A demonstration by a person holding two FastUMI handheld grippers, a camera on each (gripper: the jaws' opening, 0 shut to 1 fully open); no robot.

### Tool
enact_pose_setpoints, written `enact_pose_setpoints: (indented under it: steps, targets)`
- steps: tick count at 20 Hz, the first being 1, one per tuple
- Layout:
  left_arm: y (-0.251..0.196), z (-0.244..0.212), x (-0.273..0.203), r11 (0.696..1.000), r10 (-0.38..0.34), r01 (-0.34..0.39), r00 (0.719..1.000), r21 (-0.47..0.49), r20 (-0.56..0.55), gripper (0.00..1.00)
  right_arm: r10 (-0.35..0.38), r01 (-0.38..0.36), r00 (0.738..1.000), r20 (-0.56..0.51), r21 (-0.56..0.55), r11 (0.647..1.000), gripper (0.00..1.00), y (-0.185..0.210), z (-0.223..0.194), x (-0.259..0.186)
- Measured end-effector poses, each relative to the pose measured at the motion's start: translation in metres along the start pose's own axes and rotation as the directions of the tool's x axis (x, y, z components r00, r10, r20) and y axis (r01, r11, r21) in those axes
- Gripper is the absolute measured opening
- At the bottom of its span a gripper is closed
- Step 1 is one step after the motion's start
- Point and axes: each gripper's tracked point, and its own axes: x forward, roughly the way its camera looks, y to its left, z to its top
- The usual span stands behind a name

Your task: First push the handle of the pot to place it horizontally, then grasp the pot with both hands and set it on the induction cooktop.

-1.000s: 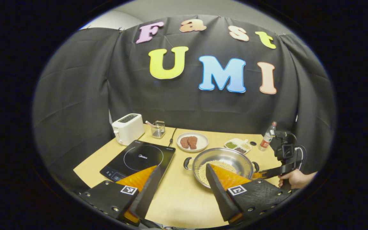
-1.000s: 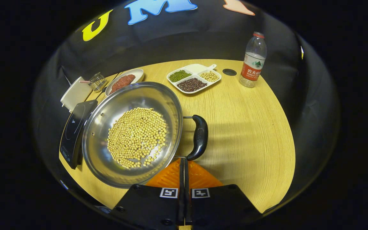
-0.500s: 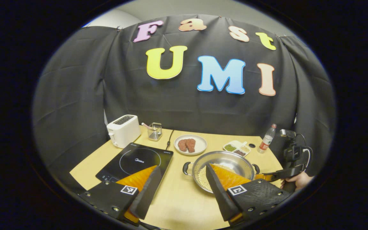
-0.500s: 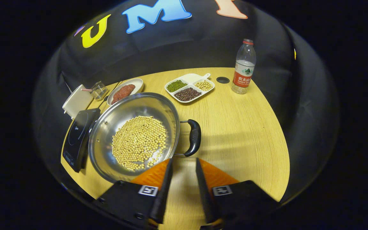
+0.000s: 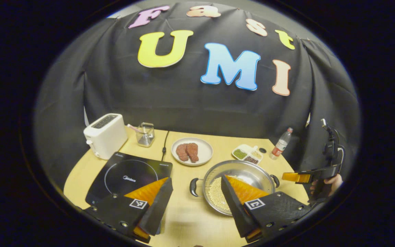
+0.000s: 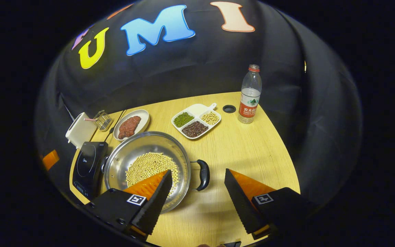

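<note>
A steel pot [image 5: 249, 169] with yellow beans in it sits on the wooden table, to the right of the black induction cooktop [image 5: 129, 173]. Its two black handles [image 5: 193, 187] point left and right across the table. My left gripper [image 5: 195, 181] hovers open in front of the pot's left handle, touching nothing. In the right gripper view the pot [image 6: 125, 154] lies ahead on the left, with its near handle [image 6: 202, 175] just beyond my open right gripper [image 6: 198, 173]. A hand holds the right gripper [image 5: 300, 177] a short way right of the pot. The cooktop [image 6: 87, 164] lies past the pot.
A white toaster [image 5: 105, 133] and a wire cup [image 5: 145, 134] stand at the back left. A plate [image 5: 205, 151] with meat is behind the pot. A divided dish [image 6: 197, 109] of beans and a water bottle [image 6: 249, 96] stand at the back right.
My right gripper has gone from shut to wide open and has drawn back from the pot's right handle. My left gripper has stayed open and shifted a little.
</note>
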Motion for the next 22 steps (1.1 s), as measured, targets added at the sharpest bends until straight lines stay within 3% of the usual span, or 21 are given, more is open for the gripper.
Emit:
enact_pose_setpoints:
  steps: [8, 12, 15, 17, 18, 20, 22]
  targets:
    - [0.012, -0.069, 0.111, 0.993, -0.09, 0.075, 0.98, -0.092, -0.177, 0.87, 0.004, -0.004, 0.997, -0.083, 0.0, 1.0, 0.98, -0.003, -0.012, 0.057]
    - [0.019, -0.095, 0.147, 0.991, -0.087, 0.06, 0.968, -0.12, -0.234, 0.87, 0.04, -0.043, 0.993, -0.111, -0.024, 0.999, 0.98, 0.002, -0.022, 0.079]
    - [0.021, -0.113, 0.166, 0.986, -0.083, 0.04, 0.958, -0.159, -0.276, 0.87, 0.039, -0.046, 0.99, -0.134, -0.05, 0.998, 0.98, 0.002, -0.033, 0.094]
    - [0.016, -0.121, 0.175, 0.985, -0.094, 0.045, 0.951, -0.169, -0.295, 0.88, 0.051, -0.056, 0.988, -0.145, -0.028, 0.998, 0.98, 0.005, -0.039, 0.1]
    - [0.016, -0.124, 0.179, 0.985, -0.097, 0.048, 0.948, -0.167, -0.301, 0.88, 0.05, -0.054, 0.988, -0.147, -0.019, 0.998, 0.93, 0.004, -0.041, 0.102]
    - [0.012, -0.127, 0.182, 0.984, -0.11, 0.059, 0.945, -0.17, -0.309, 0.88, 0.048, -0.049, 0.988, -0.146, -0.004, 0.999, 0.98, 0.003, -0.044, 0.106]
    - [0.007, -0.127, 0.183, 0.983, -0.124, 0.074, 0.943, -0.169, -0.309, 0.84, 0.053, -0.051, 0.988, -0.148, 0.018, 0.999, 0.95, 0.004, -0.045, 0.108]
